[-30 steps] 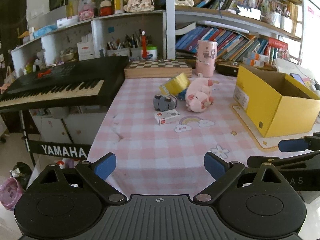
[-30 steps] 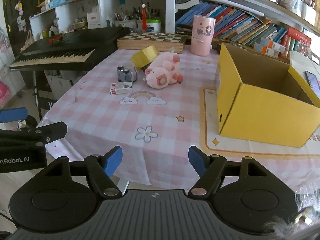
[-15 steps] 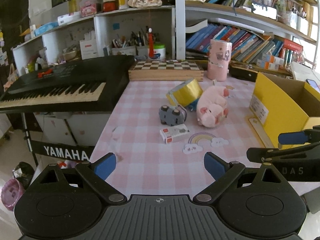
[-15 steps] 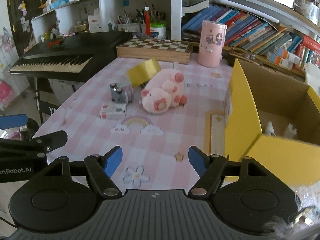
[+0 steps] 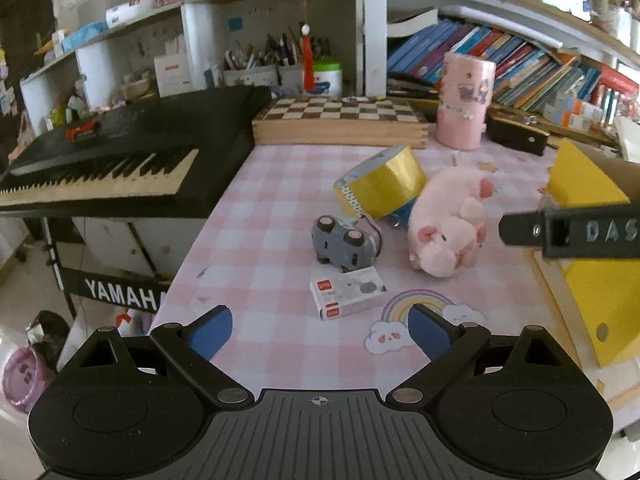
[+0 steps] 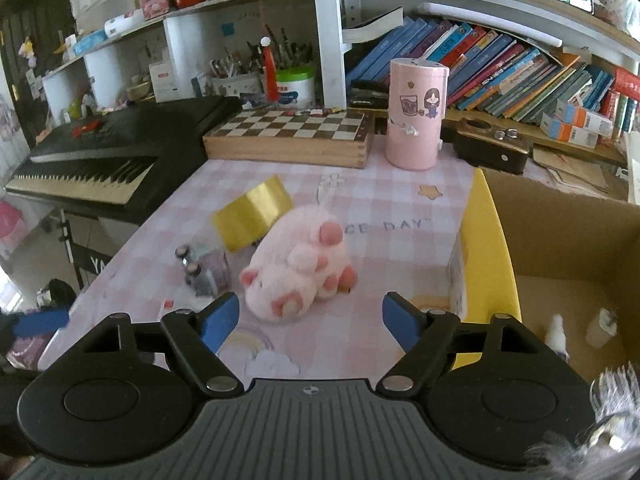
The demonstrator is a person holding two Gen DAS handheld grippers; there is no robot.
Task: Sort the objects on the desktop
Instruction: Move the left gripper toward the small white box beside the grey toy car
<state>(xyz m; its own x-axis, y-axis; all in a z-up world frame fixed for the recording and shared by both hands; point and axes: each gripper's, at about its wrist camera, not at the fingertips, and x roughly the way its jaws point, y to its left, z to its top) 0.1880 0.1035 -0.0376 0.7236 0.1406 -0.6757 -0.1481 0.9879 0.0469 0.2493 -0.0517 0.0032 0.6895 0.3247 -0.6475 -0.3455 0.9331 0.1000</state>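
A pink plush pig (image 5: 448, 228) (image 6: 300, 268) lies on the pink checked tablecloth (image 5: 256, 240). Beside it are a yellow tape roll (image 5: 382, 186) (image 6: 252, 212), an overturned grey toy car (image 5: 344, 246) (image 6: 202, 266) and a small white and red box (image 5: 348, 292). My left gripper (image 5: 320, 330) hovers open just short of the box, nothing between its fingers. My right gripper (image 6: 310, 316) hangs just before the pig, its jaws opening and empty. A finger (image 5: 568, 228) of the right gripper crosses the left wrist view's right side. The yellow cardboard box (image 6: 492, 264) (image 5: 592, 280) stands open at the right.
A wooden chessboard box (image 6: 288, 136) and a pink cylinder (image 6: 416, 116) stand at the table's back. A black keyboard (image 5: 120, 160) adjoins the left edge. Bookshelves fill the background. Small white items (image 6: 560, 332) lie inside the yellow box.
Both grippers have moved forward over the table toward the toys, which look larger now. The right gripper's jaws have spread wider.
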